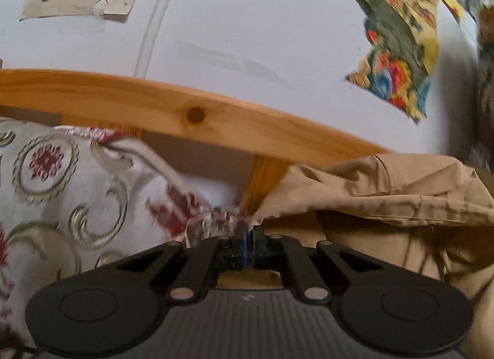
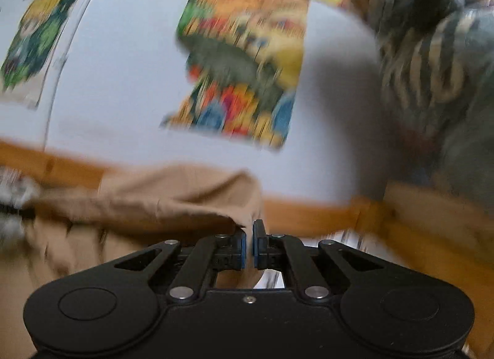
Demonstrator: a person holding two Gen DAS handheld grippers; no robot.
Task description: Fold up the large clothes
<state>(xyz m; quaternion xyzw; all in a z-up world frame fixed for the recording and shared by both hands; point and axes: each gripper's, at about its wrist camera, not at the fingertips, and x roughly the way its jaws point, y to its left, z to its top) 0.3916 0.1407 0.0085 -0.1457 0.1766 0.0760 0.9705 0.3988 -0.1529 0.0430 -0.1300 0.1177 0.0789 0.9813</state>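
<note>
A large tan garment (image 1: 386,192) hangs lifted in the left wrist view, spreading right from my left gripper (image 1: 249,229), which is shut on its corner. In the blurred right wrist view the same tan garment (image 2: 160,201) stretches left from my right gripper (image 2: 249,232), which is shut on another edge of it. Both grippers hold the cloth up in front of a wooden bed rail (image 1: 191,111).
A white embroidered pillow (image 1: 61,186) with red and green motifs lies at the left. A white wall (image 1: 247,19) with colourful posters (image 1: 398,40) stands behind. A striped grey fabric mass (image 2: 438,74) is at the right. The rail shows again in the right wrist view (image 2: 308,213).
</note>
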